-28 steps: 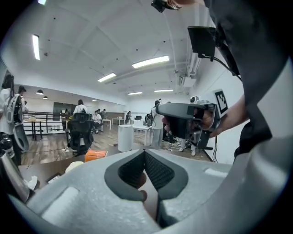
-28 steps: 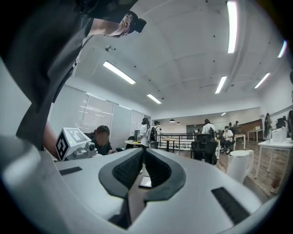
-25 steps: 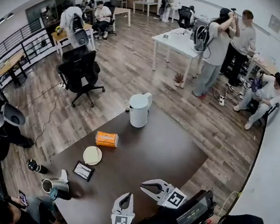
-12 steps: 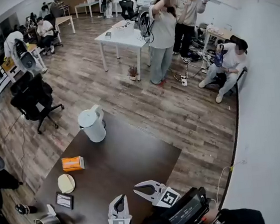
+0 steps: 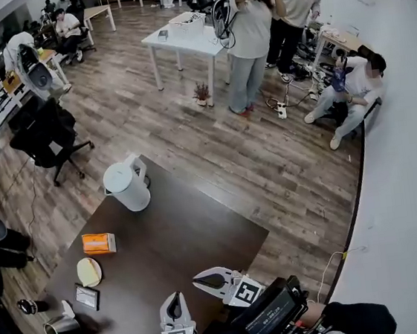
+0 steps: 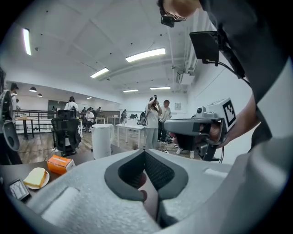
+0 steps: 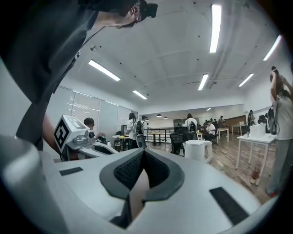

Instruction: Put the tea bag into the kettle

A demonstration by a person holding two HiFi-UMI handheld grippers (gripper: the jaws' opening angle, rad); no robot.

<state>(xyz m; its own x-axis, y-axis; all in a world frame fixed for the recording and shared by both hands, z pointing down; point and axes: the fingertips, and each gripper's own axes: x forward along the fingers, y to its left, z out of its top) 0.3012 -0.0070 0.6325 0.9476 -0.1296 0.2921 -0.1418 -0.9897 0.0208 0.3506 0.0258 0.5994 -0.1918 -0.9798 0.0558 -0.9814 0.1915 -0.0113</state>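
The left tongs [image 5: 174, 300] are closed tip to tip with nothing between them, and are held above the near edge of the counter [image 5: 186, 236]. The right tongs [image 5: 199, 279], just beside them, have just been closing and now stand shut and empty. The white kettle [image 5: 126, 187] stands upright at the counter's far end, well apart from both tongs. An orange box [image 5: 98, 243] lies nearer, toward the left edge. The tea bag cannot be made out in any view.
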